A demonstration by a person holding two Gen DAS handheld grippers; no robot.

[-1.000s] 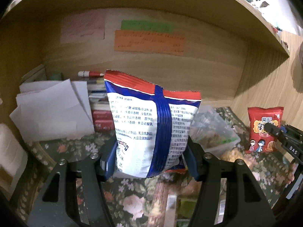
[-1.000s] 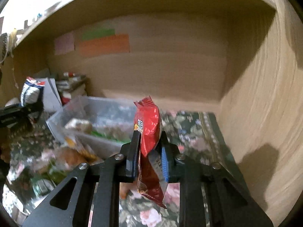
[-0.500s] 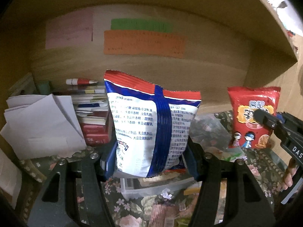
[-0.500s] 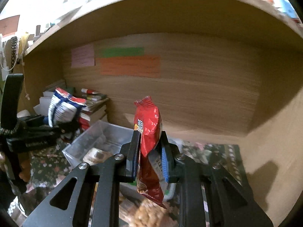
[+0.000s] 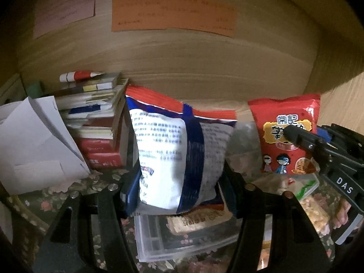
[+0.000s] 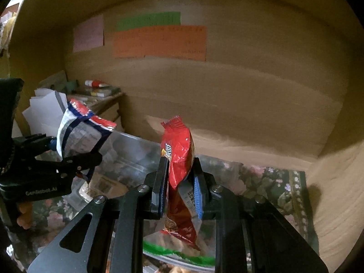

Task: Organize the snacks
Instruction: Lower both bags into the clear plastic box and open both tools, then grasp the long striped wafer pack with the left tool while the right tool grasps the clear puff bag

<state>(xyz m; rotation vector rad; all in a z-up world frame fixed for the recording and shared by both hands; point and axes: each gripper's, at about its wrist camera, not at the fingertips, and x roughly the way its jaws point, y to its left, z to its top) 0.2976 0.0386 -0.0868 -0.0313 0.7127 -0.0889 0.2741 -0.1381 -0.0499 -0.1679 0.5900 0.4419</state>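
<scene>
My left gripper (image 5: 177, 195) is shut on a white, blue and red snack bag (image 5: 179, 152), held upright above a clear plastic bin (image 5: 182, 243). It shows from the side in the right wrist view (image 6: 82, 136). My right gripper (image 6: 179, 188) is shut on a red snack bag (image 6: 179, 157), held edge-on above the same bin (image 6: 136, 154). In the left wrist view that red bag (image 5: 286, 136) hangs at the right, pinched by the right gripper's fingers (image 5: 302, 138). Several snack packs lie in the bin.
Both grippers are inside a wooden shelf nook with coloured paper notes (image 5: 173, 16) on the back wall. A stack of books (image 5: 95, 122) and white papers (image 5: 38, 145) stand at the left. A floral cloth (image 6: 273, 182) covers the shelf floor. The right wall (image 6: 336, 193) is close.
Both grippers have moved forward and deeper into the nook with their bags, and now hang over the clear bin. The two bags have come closer together.
</scene>
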